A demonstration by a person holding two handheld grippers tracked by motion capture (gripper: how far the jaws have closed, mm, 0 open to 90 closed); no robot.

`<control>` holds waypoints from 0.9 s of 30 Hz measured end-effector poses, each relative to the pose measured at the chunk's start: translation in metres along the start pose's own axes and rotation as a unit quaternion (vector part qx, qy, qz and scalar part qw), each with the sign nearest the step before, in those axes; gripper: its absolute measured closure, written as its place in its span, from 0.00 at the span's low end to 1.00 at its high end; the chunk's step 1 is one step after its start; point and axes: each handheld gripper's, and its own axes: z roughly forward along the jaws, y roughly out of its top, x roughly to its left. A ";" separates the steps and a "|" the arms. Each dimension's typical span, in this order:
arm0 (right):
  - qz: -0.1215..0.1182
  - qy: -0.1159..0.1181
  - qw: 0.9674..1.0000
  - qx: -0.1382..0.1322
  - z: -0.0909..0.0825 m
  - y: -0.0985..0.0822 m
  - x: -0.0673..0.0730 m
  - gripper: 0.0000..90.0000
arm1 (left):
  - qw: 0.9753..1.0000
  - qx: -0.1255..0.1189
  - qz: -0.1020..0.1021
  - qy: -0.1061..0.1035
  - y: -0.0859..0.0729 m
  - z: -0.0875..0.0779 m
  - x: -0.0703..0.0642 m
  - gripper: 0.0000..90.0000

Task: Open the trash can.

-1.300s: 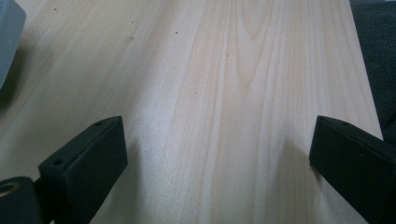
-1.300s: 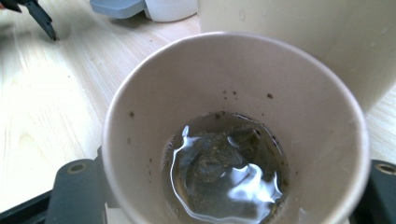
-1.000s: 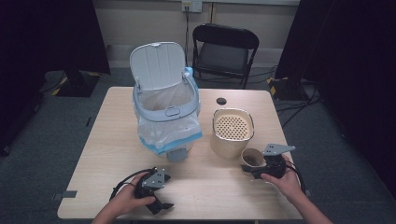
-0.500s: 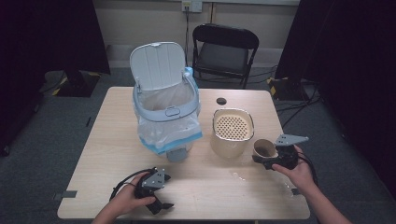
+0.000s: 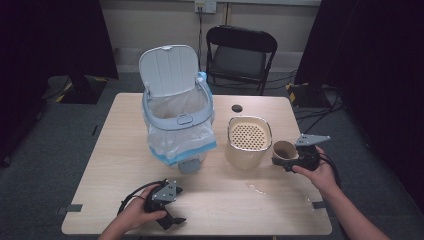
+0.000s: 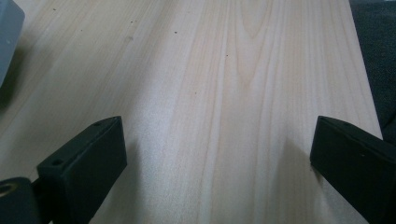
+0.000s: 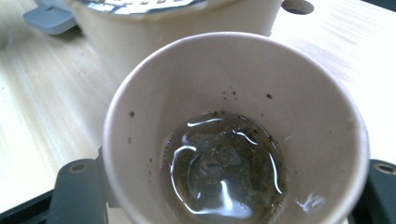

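Note:
My right gripper (image 5: 292, 161) is shut on a brown paper cup (image 5: 285, 149), held just off the table to the right of a beige container (image 5: 248, 150) with a perforated top. In the right gripper view the cup (image 7: 233, 130) has a little dark liquid and a soaked lump at its bottom, and a black jaw stands on each side of it. The container's wall (image 7: 140, 37) rises right behind the cup. My left gripper (image 5: 172, 217) rests near the table's front edge, left of centre. Its jaws stand wide open over bare wood (image 6: 219, 93), with nothing between them.
A pale blue bin (image 5: 176, 120) with a plastic liner and a raised lid stands at the middle of the wooden table (image 5: 115, 150). Wet spots (image 5: 256, 189) lie in front of the container. A round hole (image 5: 237, 108) is near the far edge, with a folding chair (image 5: 240, 55) beyond.
My right gripper has carried the cup to the right and upward, from in front of the container to beside it. The left gripper has stayed where it was.

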 end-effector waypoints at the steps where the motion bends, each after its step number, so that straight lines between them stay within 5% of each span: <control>1: 0.003 -0.003 1.000 -0.002 0.001 0.002 -0.004 0.30 | 1.000 0.000 0.000 0.000 0.000 0.000 0.000 0.03; 27: 0.001 -0.031 1.000 0.004 0.022 0.045 -0.054 0.30 | 1.000 0.006 0.000 0.000 0.000 0.000 0.000 0.03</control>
